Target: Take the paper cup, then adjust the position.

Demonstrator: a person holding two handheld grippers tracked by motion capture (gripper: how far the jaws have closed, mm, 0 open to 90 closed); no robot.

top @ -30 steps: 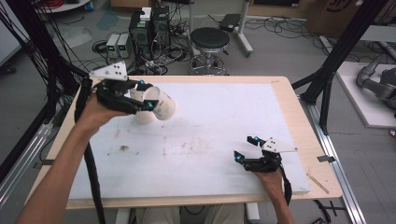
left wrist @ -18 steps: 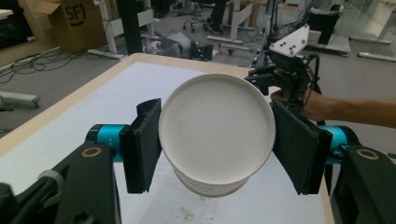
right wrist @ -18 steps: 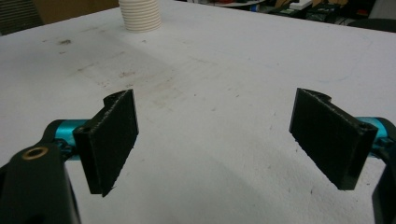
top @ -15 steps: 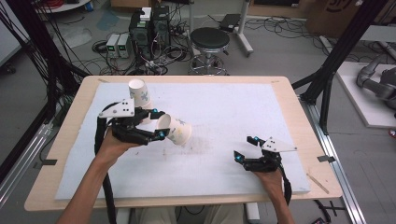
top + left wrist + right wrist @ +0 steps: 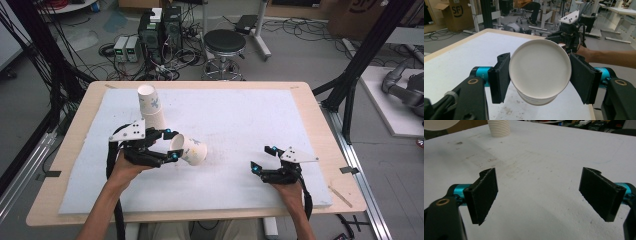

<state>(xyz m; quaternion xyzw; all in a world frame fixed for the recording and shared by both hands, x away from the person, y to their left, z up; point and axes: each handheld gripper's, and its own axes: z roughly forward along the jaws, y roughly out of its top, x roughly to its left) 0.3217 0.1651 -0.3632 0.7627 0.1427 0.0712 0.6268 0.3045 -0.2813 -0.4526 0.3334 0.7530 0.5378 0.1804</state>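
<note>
Between the two black jaws of the left gripper (image 5: 537,78) sits a white paper cup (image 5: 540,72), pinched across its mouth with the open rim facing back toward the camera and the base pointing away; both pads press on the rim, one on each side. From the high view the same cup (image 5: 189,149) lies tipped on its side in that gripper (image 5: 170,145), over the left half of the white table mat (image 5: 240,115), with a stack of paper cups (image 5: 151,106) standing just behind it (mouth down, by the look of it). Such a cup is likely very light and thin-walled, so it should lift with almost no effort but will dent or go oval if squeezed hard. The rolled rim is probably its stiffest part, which makes the present hold a sound one, provided the pressure stays gentle; the smooth wall lower down may slip and buckle more easily. Well apart on the right side of the mat, the right gripper (image 5: 264,160) rests low with its jaws spread wide and nothing between them, bare mat showing in the gap (image 5: 539,197).
</note>
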